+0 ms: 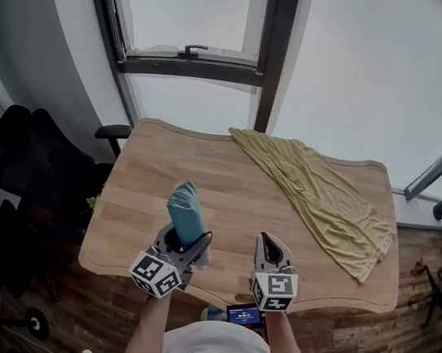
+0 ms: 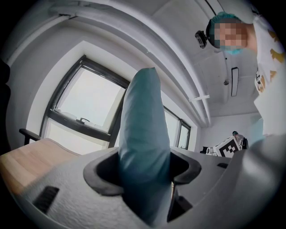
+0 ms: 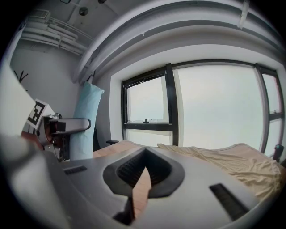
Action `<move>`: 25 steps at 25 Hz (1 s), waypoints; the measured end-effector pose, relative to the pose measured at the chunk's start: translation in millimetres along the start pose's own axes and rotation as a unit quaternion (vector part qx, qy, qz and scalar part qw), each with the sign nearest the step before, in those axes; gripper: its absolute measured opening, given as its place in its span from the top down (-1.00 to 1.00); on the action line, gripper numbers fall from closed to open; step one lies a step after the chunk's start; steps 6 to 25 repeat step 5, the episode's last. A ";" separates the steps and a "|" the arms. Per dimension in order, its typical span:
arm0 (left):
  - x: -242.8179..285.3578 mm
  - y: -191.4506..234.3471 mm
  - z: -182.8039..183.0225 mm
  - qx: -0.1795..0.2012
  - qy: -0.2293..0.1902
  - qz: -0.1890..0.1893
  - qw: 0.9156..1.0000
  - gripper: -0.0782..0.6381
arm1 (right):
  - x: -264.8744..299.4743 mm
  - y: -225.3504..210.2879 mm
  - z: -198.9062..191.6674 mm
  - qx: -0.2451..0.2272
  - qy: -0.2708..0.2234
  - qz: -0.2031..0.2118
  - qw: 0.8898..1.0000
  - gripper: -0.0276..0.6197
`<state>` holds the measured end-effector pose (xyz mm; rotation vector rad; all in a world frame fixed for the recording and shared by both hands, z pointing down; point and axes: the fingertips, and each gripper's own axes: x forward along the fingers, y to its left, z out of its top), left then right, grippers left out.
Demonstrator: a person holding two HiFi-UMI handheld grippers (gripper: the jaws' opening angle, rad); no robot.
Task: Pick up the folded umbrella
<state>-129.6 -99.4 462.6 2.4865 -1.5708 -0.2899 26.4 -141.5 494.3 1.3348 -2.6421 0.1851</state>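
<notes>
Upright, teal folded umbrella (image 1: 186,207) clamped in left hand-held gripper (image 1: 186,242); right hand-held gripper (image 1: 272,243) closed, empty

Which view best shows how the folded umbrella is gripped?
The left gripper view: the folded umbrella stands centre frame, clamped between the left gripper's jaws. The head view shows it sticking up over the table; the right gripper view shows only its side at left.
</notes>
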 end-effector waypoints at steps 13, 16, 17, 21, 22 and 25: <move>2.4 4.7 -6.5 -0.003 0.006 0.004 1.000 -0.04 | 0.5 -2.7 -1.5 0.001 0.002 -0.002 1.000 0.89; 2.4 4.7 -6.5 -0.003 0.006 0.004 1.000 -0.04 | 0.5 -2.7 -1.5 0.001 0.002 -0.002 1.000 0.89; 2.4 4.7 -6.5 -0.003 0.006 0.004 1.000 -0.04 | 0.5 -2.7 -1.5 0.001 0.002 -0.002 1.000 0.89; 2.4 4.7 -6.5 -0.003 0.006 0.004 1.000 -0.04 | 0.5 -2.7 -1.5 0.001 0.002 -0.002 1.000 0.89; 2.4 4.7 -6.5 -0.003 0.006 0.004 1.000 -0.04 | 0.5 -2.7 -1.5 0.001 0.002 -0.002 1.000 0.89; 2.4 4.7 -6.5 -0.003 0.006 0.004 1.000 -0.04 | 0.5 -2.7 -1.5 0.001 0.002 -0.002 1.000 0.89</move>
